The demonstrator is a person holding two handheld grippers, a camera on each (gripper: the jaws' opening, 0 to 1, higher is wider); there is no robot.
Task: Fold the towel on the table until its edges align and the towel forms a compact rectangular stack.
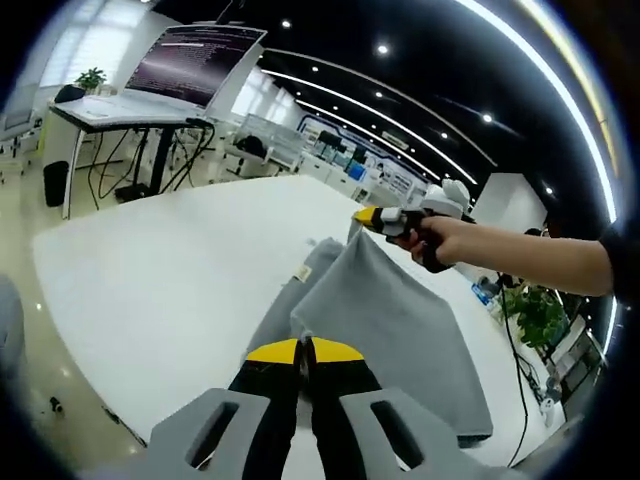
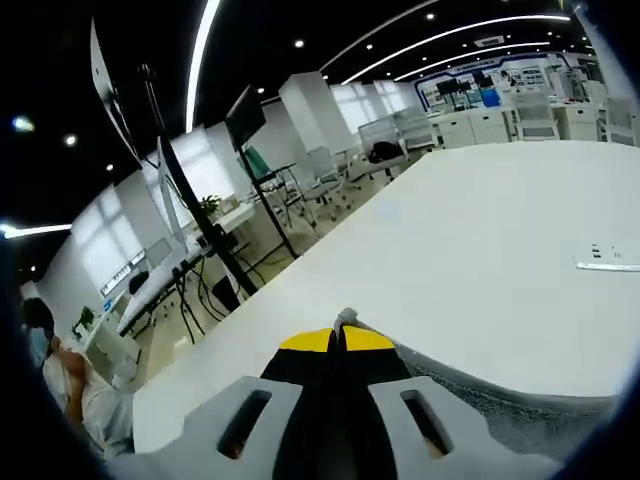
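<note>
In the left gripper view, nearest at 6 o'clock, left gripper [image 1: 304,349] with yellow-tipped jaws pressed together, pinching a raised fold of the grey towel [image 1: 400,325]. From that pinch, cloth spreading away toward 4 o'clock down onto the white table [image 1: 170,260], and climbing toward 1 o'clock in a lifted sheet. At the far end of that sheet, right gripper [image 1: 372,220], held in a person's hand [image 1: 450,240], jaws closed on the towel's upper corner, arm stretching off toward 3 o'clock. A small label visible on a lower layer of cloth at about 11 o'clock from the near jaws. Beyond the table, at 10 to 11 o'clock, a desk with a large monitor [image 1: 195,55] and dangling cables. In the right gripper view, right gripper [image 2: 338,345] at 6 o'clock, jaws shut tight on a small tuft of grey towel [image 2: 345,320] poking up between the tips, more cloth hanging away toward 4 o'clock below the table [image 2: 480,260] edge. Farther off at 3 o'clock, a flat white strip [image 2: 607,260] lying on the tabletop.
</note>
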